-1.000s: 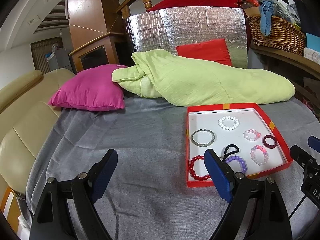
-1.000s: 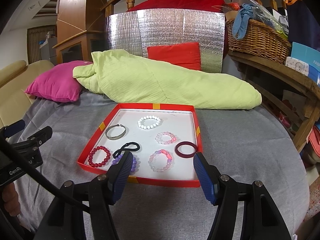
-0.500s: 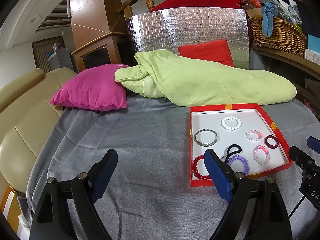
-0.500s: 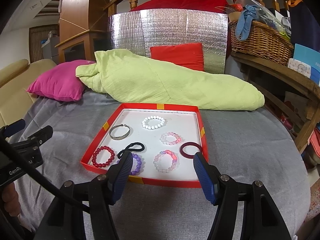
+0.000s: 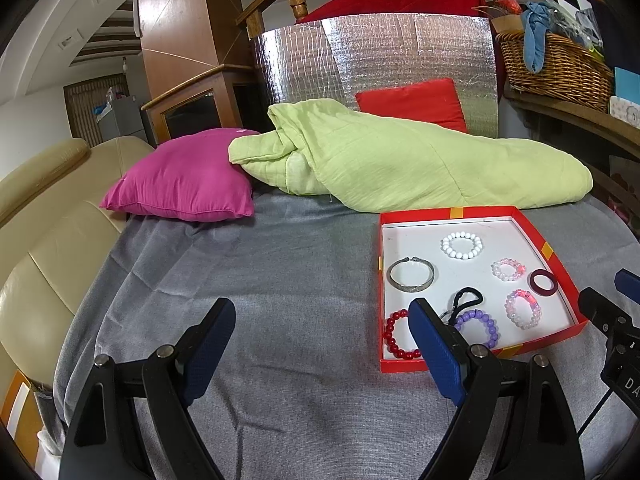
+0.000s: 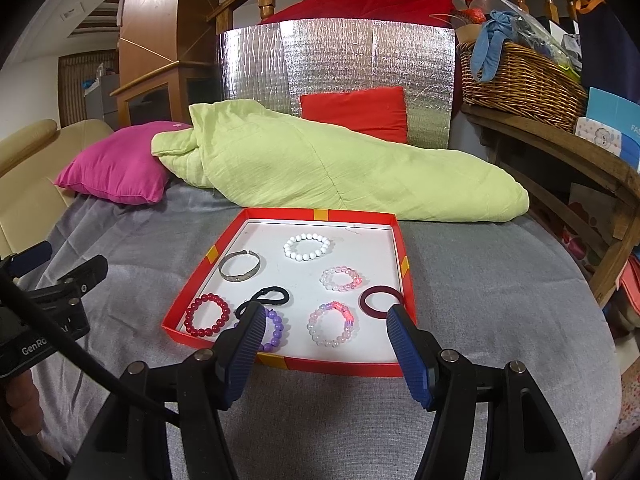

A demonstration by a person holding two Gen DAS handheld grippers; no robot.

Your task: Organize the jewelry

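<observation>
A red tray (image 6: pixel 286 362) with a white floor lies on the grey cloth and holds several bracelets: white beads (image 6: pixel 307 246), a silver bangle (image 6: pixel 241 266), red beads (image 6: pixel 207 315), a black hair tie (image 6: pixel 266 296), purple beads (image 6: pixel 274 330), two pink bead bracelets (image 6: pixel 343 278) and a dark red ring bangle (image 6: pixel 380 300). The tray (image 5: pixel 480 210) sits at the right of the left wrist view. My right gripper (image 6: pixel 326 344) is open and empty above the tray's near edge. My left gripper (image 5: pixel 320 340) is open and empty, left of the tray.
A green quilt (image 6: pixel 320 168), a magenta pillow (image 5: pixel 184 176) and a red cushion (image 6: pixel 356 112) lie behind the tray. A beige sofa (image 5: pixel 36 216) is on the left. A wicker basket (image 6: pixel 520 76) sits on a wooden shelf at the right.
Both grippers have pulled back and risen slightly, so the tray looks a little smaller and farther. Both stay open and empty.
</observation>
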